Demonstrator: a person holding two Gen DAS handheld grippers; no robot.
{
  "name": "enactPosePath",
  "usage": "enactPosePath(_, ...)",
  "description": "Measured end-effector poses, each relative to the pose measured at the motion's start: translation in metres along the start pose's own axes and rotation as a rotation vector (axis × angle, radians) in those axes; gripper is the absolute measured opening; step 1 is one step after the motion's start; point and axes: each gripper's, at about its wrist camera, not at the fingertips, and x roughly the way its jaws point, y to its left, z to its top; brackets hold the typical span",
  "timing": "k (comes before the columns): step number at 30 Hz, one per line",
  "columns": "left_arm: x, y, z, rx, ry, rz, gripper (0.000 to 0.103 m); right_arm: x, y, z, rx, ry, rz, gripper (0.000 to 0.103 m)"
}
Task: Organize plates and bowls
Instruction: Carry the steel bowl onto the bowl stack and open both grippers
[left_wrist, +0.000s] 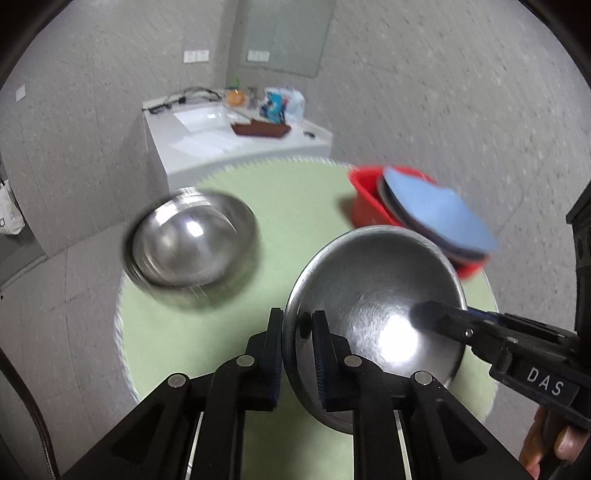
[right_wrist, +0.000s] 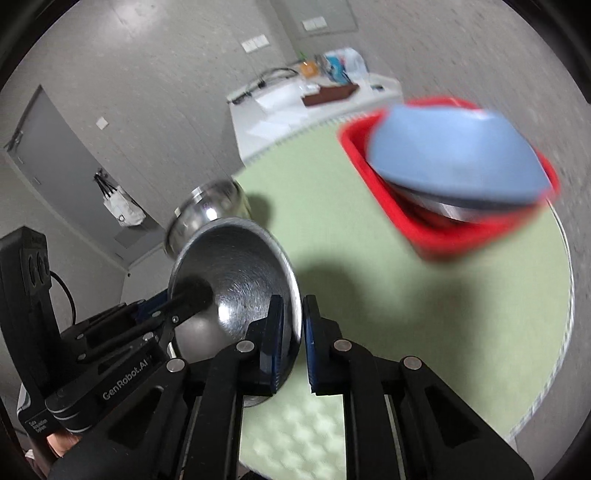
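Note:
A shallow steel bowl (left_wrist: 376, 295) is held tilted above the round green table (left_wrist: 295, 192). My left gripper (left_wrist: 297, 325) is shut on its left rim. My right gripper (right_wrist: 293, 314) is shut on the opposite rim; the bowl also shows in the right wrist view (right_wrist: 236, 266). The right gripper's finger shows inside the bowl in the left wrist view (left_wrist: 439, 317). A deeper steel bowl (left_wrist: 192, 243) stands on the table at the left. A red bin (left_wrist: 364, 199) at the right holds stacked plates with a blue plate (left_wrist: 436, 210) on top.
Beyond the table stands a white counter (left_wrist: 229, 136) with a sink, a brown tray and bags. Grey walls surround it. A white bag (right_wrist: 122, 210) hangs by a grey door at the left. The table's edge (right_wrist: 565, 295) curves at the right.

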Motion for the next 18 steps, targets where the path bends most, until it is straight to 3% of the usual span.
enactPosePath(8, 0.014, 0.066, 0.043, -0.026, -0.008, 0.035, 0.012, 0.053, 0.056, 0.051, -0.035, -0.009, 0.000, 0.011)
enactPosePath(18, 0.051, 0.125, 0.073, -0.041, 0.071, 0.037, 0.013, 0.110, 0.086, 0.071, -0.043, 0.048, -0.051, 0.011)
